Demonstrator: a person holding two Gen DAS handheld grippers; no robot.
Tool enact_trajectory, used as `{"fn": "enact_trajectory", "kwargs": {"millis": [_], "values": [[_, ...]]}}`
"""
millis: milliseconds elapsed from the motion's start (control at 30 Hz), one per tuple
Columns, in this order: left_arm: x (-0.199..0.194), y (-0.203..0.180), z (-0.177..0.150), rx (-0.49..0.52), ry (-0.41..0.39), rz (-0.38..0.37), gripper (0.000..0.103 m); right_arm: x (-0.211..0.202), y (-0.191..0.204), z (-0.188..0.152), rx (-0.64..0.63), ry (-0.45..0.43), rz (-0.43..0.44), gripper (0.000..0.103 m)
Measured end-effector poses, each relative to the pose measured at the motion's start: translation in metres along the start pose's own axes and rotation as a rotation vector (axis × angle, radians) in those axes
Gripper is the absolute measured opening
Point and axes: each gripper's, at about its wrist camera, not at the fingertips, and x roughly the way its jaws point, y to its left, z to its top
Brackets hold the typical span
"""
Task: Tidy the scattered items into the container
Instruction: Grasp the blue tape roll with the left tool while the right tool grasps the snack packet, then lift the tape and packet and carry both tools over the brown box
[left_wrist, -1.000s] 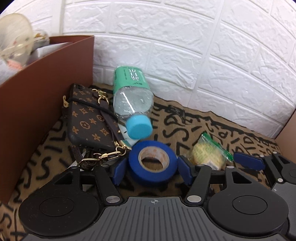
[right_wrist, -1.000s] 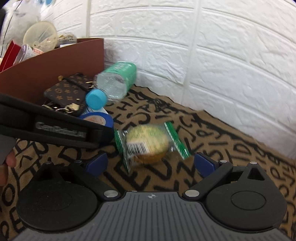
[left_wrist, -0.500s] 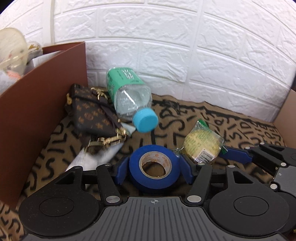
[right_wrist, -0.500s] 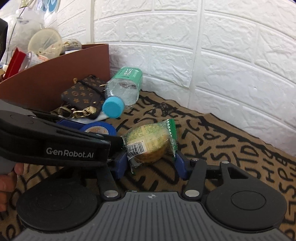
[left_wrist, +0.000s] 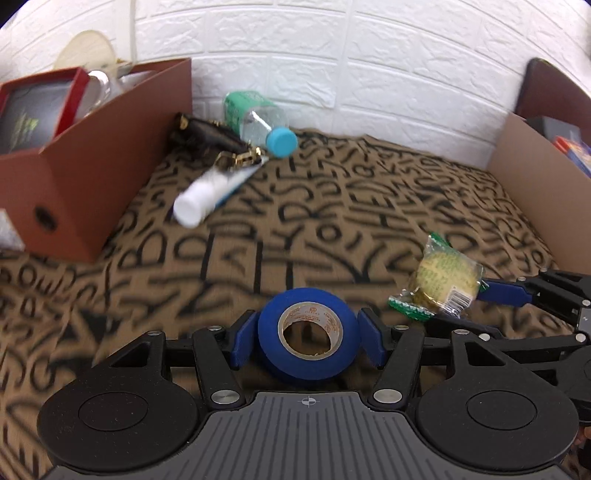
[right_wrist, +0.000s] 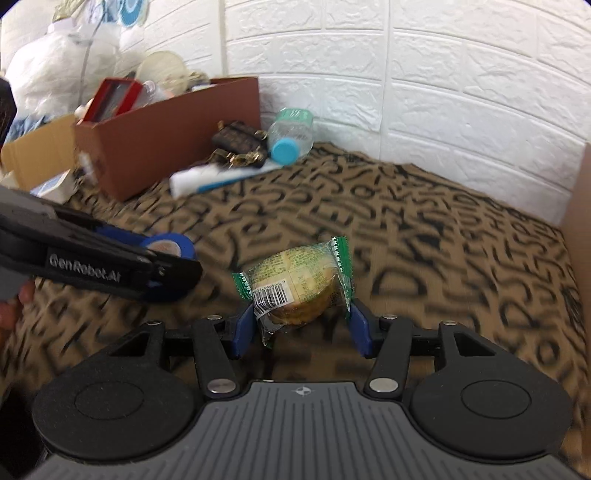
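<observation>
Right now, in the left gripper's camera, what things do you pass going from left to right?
Brown box → white tube → water bottle → blue tape roll in the left gripper → wrapped pastry → right gripper → cardboard box.

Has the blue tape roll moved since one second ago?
Yes. The blue tape roll, gripped by the left gripper, has come away from the water bottle.

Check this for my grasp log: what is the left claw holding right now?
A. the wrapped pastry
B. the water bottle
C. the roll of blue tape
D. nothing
C. In the left wrist view the left claw has its blue pads closed against both sides of the roll of blue tape, while the wrapped pastry sits in the right claw.
</observation>
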Motion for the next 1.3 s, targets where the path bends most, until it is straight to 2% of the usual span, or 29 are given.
{"fn": "enact_trajectory", "kwargs": {"millis": [167, 200, 233, 433, 533, 633, 733, 933, 1033, 1167, 1300], "values": [[-0.023, -0.005, -0.025, 0.0, 0.017, -0.013, 0.062, -0.029, 0.013, -0.02, -0.009, 0.019, 0.0, 0.061], [-0.027, -0.006, -0.029, -0.006, 0.017, -0.018, 0.064, -0.034, 0.014, -0.024, -0.006, 0.021, -0.002, 0.062], [-0.029, -0.006, -0.031, -0.012, 0.018, -0.023, 0.071, -0.038, 0.015, -0.026, -0.005, 0.023, -0.005, 0.064], [-0.037, -0.011, -0.04, 0.006, -0.003, 0.007, 0.08, -0.049, 0.019, -0.035, -0.015, 0.031, -0.029, 0.076], [-0.039, -0.013, -0.041, 0.022, -0.016, 0.022, 0.082, -0.051, 0.02, -0.035, -0.028, 0.032, -0.05, 0.078], [-0.039, -0.014, -0.043, 0.038, -0.008, 0.014, 0.082, -0.049, 0.022, -0.035, -0.04, 0.034, -0.065, 0.08], [-0.037, -0.012, -0.044, 0.038, 0.013, -0.011, 0.073, -0.048, 0.024, -0.033, -0.057, 0.031, -0.065, 0.081], [-0.034, -0.012, -0.042, 0.027, 0.005, -0.01, 0.075, -0.042, 0.031, -0.028, -0.104, 0.035, -0.066, 0.08], [-0.033, -0.012, -0.042, 0.03, 0.01, -0.02, 0.072, -0.041, 0.034, -0.026, -0.131, 0.035, -0.065, 0.08], [-0.032, -0.013, -0.041, 0.029, 0.007, -0.018, 0.073, -0.039, 0.038, -0.025, -0.159, 0.035, -0.072, 0.085], [-0.031, -0.013, -0.041, 0.039, 0.012, -0.021, 0.071, -0.036, 0.039, -0.024, -0.168, 0.022, -0.074, 0.082]]}}
